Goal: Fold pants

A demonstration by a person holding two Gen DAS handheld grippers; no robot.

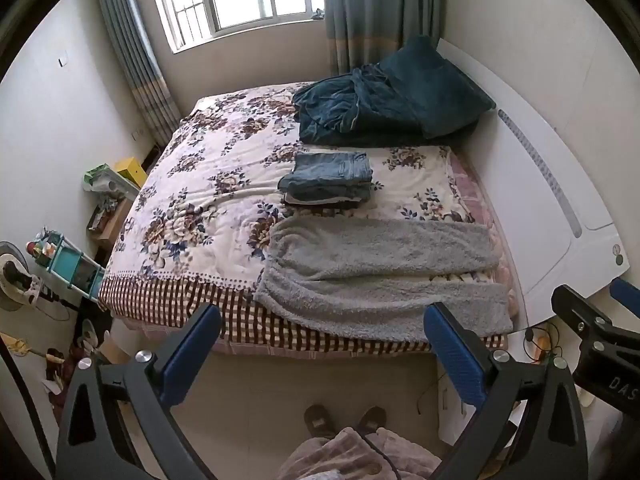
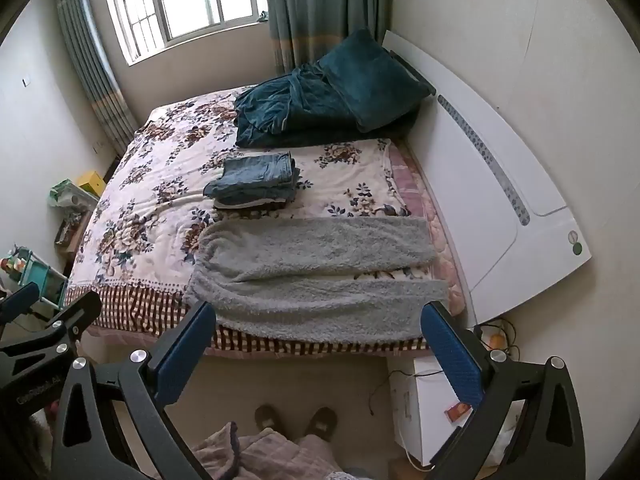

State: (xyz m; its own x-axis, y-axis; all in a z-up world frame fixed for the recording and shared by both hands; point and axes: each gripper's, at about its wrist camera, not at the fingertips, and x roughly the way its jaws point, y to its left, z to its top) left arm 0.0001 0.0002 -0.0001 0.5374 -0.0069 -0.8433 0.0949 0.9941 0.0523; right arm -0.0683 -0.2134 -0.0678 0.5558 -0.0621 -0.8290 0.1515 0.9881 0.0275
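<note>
Grey fleece pants [image 1: 380,276] [image 2: 316,280] lie spread flat along the near edge of the bed, waist to the left, both legs running right with a narrow gap between them. My left gripper [image 1: 324,312] hovers open above the floor just short of the bed edge, nothing between its blue pads [image 1: 192,356]. My right gripper [image 2: 320,312] hangs open the same way, its blue pads [image 2: 452,352] empty. Each view catches the other gripper at its side edge: the right gripper [image 1: 592,332] and the left gripper [image 2: 44,328].
A stack of folded jeans [image 1: 328,178] [image 2: 256,182] sits mid-bed behind the pants. A teal quilt and pillow [image 1: 392,96] [image 2: 328,92] lie by the white headboard [image 1: 532,184]. A person's slippered feet [image 2: 296,420] stand on the floor. A white nightstand [image 2: 420,408] is right, clutter left.
</note>
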